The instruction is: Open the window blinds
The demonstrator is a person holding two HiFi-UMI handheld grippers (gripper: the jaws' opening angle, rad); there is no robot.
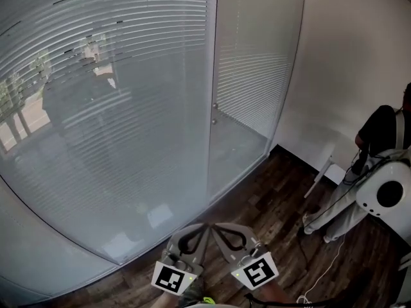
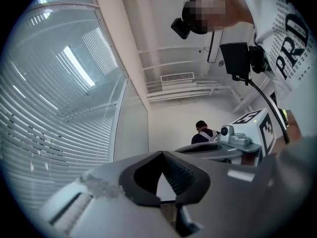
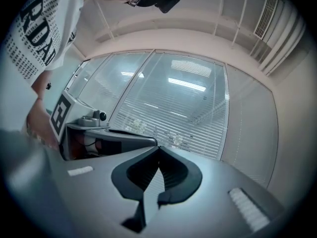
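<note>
White horizontal window blinds hang behind a tall glass pane, with a narrower blind panel to its right. Their slats lie nearly flat against the glass. Two small knobs sit on the frame between the panes. My left gripper and right gripper are side by side at the bottom of the head view, well short of the glass. Both are shut with nothing between the jaws. The blinds fill the left of the left gripper view, and the blinds stand ahead in the right gripper view.
A person in a dark top stands at the right by a white wall, beside a white rounded device. A thin cable trails over the dark wooden floor.
</note>
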